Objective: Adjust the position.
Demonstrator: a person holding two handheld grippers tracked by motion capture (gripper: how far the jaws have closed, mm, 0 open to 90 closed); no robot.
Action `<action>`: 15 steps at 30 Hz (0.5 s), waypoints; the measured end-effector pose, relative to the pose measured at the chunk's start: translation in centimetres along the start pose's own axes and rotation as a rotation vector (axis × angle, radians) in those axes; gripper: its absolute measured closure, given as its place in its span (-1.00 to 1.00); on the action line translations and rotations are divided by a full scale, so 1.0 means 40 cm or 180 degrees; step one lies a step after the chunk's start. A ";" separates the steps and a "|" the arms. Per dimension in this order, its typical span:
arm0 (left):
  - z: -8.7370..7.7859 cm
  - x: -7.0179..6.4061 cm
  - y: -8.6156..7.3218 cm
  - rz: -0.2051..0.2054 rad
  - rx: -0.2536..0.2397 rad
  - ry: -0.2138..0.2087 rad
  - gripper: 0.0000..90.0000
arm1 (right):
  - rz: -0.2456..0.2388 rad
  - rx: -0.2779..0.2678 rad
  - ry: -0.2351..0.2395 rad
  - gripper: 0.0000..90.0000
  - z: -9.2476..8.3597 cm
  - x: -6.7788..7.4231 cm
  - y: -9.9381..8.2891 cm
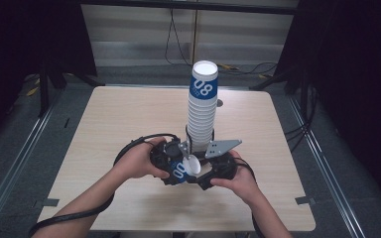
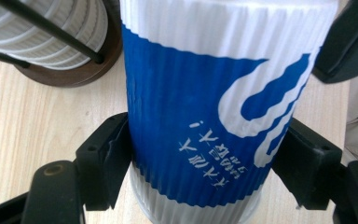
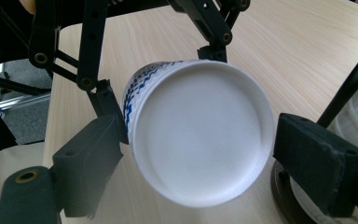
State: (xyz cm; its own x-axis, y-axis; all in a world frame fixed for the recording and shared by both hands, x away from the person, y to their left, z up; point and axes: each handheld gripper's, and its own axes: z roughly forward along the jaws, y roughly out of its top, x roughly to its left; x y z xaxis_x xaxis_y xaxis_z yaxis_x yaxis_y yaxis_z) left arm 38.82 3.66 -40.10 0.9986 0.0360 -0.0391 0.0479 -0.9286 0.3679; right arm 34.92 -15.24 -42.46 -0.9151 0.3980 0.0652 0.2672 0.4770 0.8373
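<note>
A tall stack of paper cups, blue-banded at the top, stands upright at the middle of the wooden counter. Just near of it, the left gripper and right gripper meet around a single blue-and-white paper cup lying tilted.

Two black handheld grippers, black padded fingers, brass-coloured pivot screws, grey triangular plate, black trailing cables, bare forearms.
</note>
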 end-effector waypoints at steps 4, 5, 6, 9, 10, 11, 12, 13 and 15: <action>0.004 -0.001 0.003 0.0013 0.0002 -0.0005 -0.44 | 0.0009 0.0014 0.0004 -0.69 0.002 0.000 -0.001; 0.006 -0.001 0.004 0.0016 0.0000 -0.0006 -0.44 | 0.0009 0.0012 0.0017 -0.68 0.004 0.000 -0.001; 0.007 -0.001 0.004 0.0023 0.0007 -0.0015 -0.44 | -0.0004 0.0020 0.0011 -0.68 0.005 0.001 0.000; 0.010 -0.003 0.006 0.0001 0.0001 -0.0014 -0.44 | -0.0028 0.0048 0.0011 -0.67 0.007 0.003 0.001; 0.010 -0.002 0.008 0.0025 0.0012 -0.0012 -0.44 | -0.0020 0.0057 0.0027 -0.66 0.008 0.003 0.000; 0.010 -0.003 0.008 0.0020 0.0006 -0.0013 -0.44 | -0.0020 0.0057 0.0027 -0.66 0.008 0.003 0.000; 0.009 -0.003 0.009 0.0032 0.0006 -0.0019 -0.44 | -0.0024 0.0061 0.0022 -0.66 0.008 0.003 0.000; 0.009 -0.003 0.009 0.0039 -0.0001 -0.0016 -0.44 | -0.0016 0.0051 0.0031 -0.65 0.008 0.003 0.000; 0.008 -0.003 0.010 0.0043 -0.0002 -0.0016 -0.44 | -0.0011 0.0049 0.0033 -0.65 0.007 0.002 0.000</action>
State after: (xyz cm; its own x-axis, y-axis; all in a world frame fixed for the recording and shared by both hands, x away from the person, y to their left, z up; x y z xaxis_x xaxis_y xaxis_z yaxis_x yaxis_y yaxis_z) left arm 38.71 3.16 -40.23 0.9990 0.0216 -0.0388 0.0345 -0.9288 0.3689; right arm 34.91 -14.97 -42.63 -0.9191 0.3882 0.0681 0.2686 0.4905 0.8290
